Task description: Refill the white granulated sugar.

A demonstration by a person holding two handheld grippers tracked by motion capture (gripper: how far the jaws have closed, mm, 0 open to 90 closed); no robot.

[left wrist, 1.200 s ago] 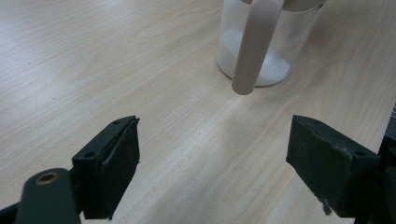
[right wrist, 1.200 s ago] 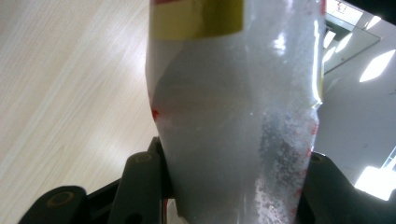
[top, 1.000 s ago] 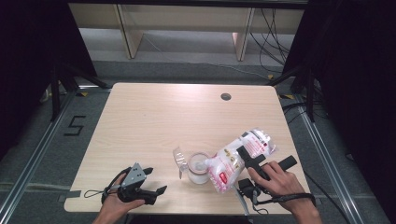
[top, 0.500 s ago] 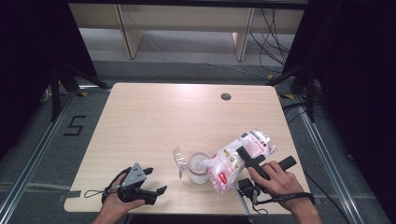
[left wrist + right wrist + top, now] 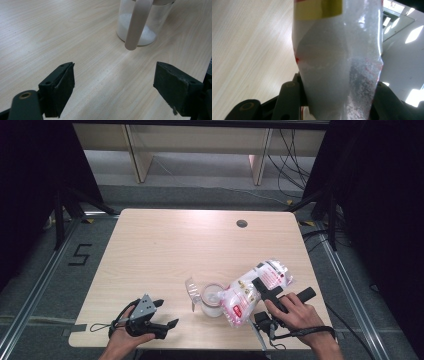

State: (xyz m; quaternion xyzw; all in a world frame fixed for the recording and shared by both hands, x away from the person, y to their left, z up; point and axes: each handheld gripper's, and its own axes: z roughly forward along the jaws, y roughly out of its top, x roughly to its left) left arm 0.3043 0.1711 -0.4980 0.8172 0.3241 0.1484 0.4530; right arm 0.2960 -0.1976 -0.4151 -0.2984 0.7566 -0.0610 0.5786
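The right claw [image 5: 262,292] is gripping a clear plastic bag [image 5: 252,290] of white powder around its middle, holding it tilted with its low end at the mouth of a clear jar [image 5: 212,299] that is standing near the front edge of the worktop [image 5: 165,250]. In the right gripper view the bag [image 5: 337,62] is filling the gap between both jaws, so the squeeze looks firm. The jar [image 5: 143,27] is already showing a shallow layer of white grains at its bottom, so this appears to be a pour under way. To do it well, the person should be keeping the bag's opening directly over the jar mouth, raising the rear end gradually so the flow stays thin, and not squeezing harder, which could burst grains out sideways. The left claw [image 5: 162,315] is resting wide open and empty, apart from the jar; bringing it in to steady the jar's wall would guard against tipping.
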